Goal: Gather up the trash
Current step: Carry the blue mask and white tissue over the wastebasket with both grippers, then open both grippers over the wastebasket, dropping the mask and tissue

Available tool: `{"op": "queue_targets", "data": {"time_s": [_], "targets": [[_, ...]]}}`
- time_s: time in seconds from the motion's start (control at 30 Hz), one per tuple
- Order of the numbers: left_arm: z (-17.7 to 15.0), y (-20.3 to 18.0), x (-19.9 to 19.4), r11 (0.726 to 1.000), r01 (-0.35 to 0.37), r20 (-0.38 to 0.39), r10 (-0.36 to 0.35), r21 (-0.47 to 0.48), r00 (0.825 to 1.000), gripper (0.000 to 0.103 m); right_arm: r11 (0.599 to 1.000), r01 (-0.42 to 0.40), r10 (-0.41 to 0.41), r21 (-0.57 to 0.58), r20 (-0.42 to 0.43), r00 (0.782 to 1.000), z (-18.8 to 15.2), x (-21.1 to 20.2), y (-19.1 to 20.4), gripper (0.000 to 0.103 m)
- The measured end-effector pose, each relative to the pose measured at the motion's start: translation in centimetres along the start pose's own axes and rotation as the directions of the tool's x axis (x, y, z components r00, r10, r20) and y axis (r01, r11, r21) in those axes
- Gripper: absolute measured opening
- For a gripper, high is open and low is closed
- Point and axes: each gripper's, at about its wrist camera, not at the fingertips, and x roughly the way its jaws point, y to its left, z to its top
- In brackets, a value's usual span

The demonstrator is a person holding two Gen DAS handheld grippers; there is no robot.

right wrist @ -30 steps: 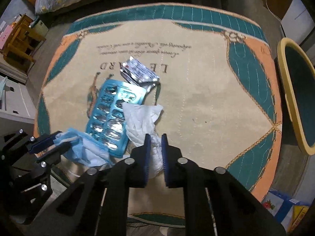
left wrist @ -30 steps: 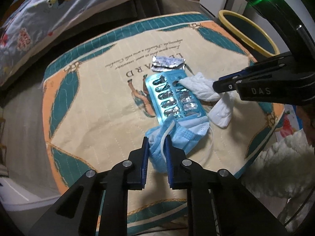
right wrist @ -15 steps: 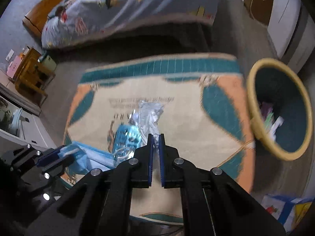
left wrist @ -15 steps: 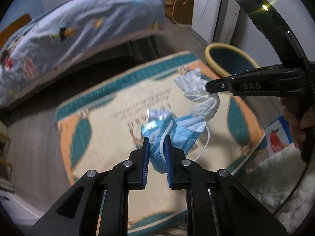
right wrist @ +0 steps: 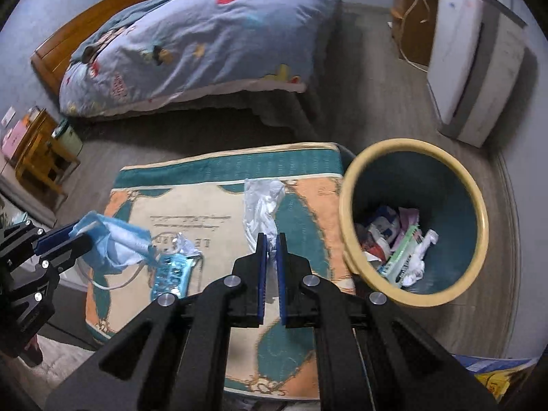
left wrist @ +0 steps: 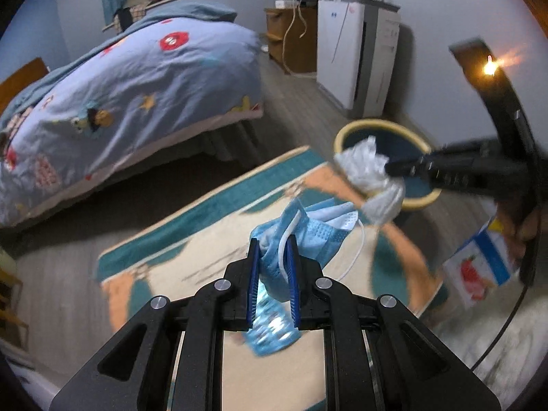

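Bin (right wrist: 346, 205) holds wrappers (right wrist: 400, 239), tissue (right wrist: 419, 257).

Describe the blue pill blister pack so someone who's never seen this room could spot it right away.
Find the patterned rug between the bed and the yellow-rimmed bin. The blister pack lies on the rug's near left part, beside a crumpled foil wrapper. It alone is flat, rigid, light blue, with rows of silvery pockets.

Rug (right wrist: 212, 205): upside-down "LE...RD", rest unreadable.
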Motion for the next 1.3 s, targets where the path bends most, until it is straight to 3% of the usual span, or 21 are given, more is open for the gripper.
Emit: {"op": "queue_targets", "data": {"time_s": [0.13,0.53,1.07,1.3], "targets": [[1.8,-2.3,0.9,0.999,0.033,0.049,-0.034,0.026,0.998,0.016,0.999,0.026,-0.027,0.025,0.017,1.0,-0.1,-0.4,-2.0,0.005],[5.3,-8.0,6.2,0.992,0.105,0.022,-0.106,0.066,0.994,0.016,0.983,0.094,-0.098,0.157,0.022,0.995,-0.3,-0.7,-9.9,0.005],[7.0,-13.0,12.0,0.984,0.154,-0.023,-0.152,0.086,0.988,0.016,0.899,0.172,-0.191,0.404,0.007,0.982,-1.6,-0.5,-20.2,0.005],[7.1,-15.0,14.4,0.981,0.158,-0.057,-0.153,0.111,0.987,0.016,0.87,0.194,-0.202,0.454,-0.032,0.979,-2.3,0.1,-22.2,0.005]]}}
